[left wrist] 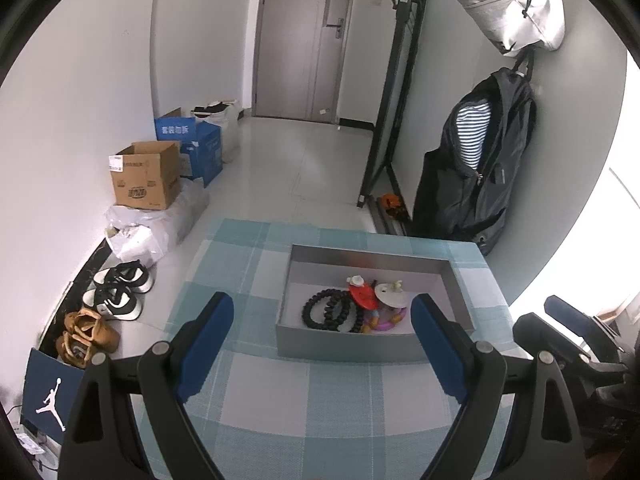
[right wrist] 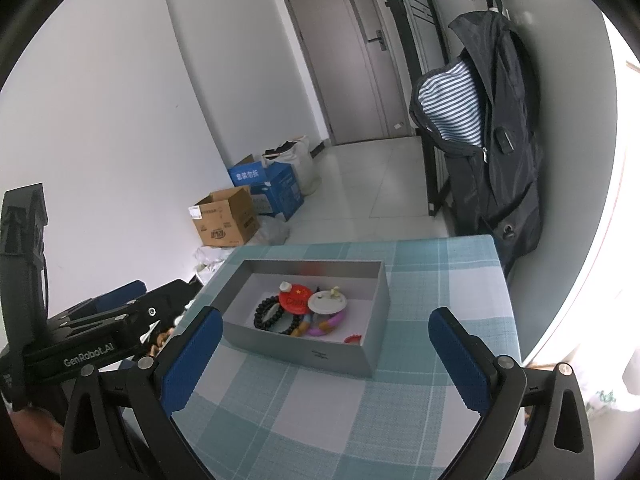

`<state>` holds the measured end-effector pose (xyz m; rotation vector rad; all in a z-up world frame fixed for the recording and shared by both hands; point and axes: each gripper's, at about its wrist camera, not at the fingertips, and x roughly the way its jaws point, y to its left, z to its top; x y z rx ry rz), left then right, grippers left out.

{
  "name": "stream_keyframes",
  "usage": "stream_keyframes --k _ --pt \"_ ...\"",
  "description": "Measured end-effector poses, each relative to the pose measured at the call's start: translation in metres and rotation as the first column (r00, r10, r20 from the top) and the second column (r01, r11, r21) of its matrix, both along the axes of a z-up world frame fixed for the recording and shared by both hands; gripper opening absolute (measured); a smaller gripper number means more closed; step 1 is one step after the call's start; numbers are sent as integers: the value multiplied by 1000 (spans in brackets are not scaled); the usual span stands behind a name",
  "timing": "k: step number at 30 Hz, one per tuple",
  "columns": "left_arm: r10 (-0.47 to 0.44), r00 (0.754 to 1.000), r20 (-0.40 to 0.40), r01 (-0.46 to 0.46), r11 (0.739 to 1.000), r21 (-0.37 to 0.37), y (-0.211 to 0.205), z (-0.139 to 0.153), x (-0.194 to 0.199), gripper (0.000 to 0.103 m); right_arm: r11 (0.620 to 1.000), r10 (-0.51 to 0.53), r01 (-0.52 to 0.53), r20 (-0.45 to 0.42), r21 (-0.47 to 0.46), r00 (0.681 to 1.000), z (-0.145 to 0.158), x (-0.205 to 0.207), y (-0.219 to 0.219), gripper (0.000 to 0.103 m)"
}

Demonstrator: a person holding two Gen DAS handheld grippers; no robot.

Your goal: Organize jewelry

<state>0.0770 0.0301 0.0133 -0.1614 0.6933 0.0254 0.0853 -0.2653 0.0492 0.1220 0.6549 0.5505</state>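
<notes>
Left tongs (left wrist: 322, 322): jaws spread wide, nothing between the blue pads, poised above the checked worktop (left wrist: 320, 396). Right tongs (right wrist: 325, 342): jaws likewise spread wide and empty.

The grey tray (left wrist: 352, 346) sits on the worktop just ahead of both tongs, its near wall between the left pads. Contents, clustered together: black bead bracelets (left wrist: 330, 309) on the left, red disc (left wrist: 362, 296), white disc (left wrist: 391, 295), and a purple and yellow ring (left wrist: 386, 318) partly under the discs. A small red item (right wrist: 353, 338) lies apart, at the near wall on the tray's right side.
</notes>
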Motion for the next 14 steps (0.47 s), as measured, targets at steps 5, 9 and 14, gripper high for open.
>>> stream_keyframes --k 5,9,14 --pt "-7 1000 1 7 1000 4 -2 0 1 87 1000 0 0 0 0 1000 0 -1 0 103" --pt "-21 1000 8 21 1000 18 -7 0 0 87 1000 0 0 0 1 1000 0 1 0 103" --pt "-18 998 57 15 998 55 -12 5 -7 87 1000 -3 3 -2 3 1000 1 0 -1 103"
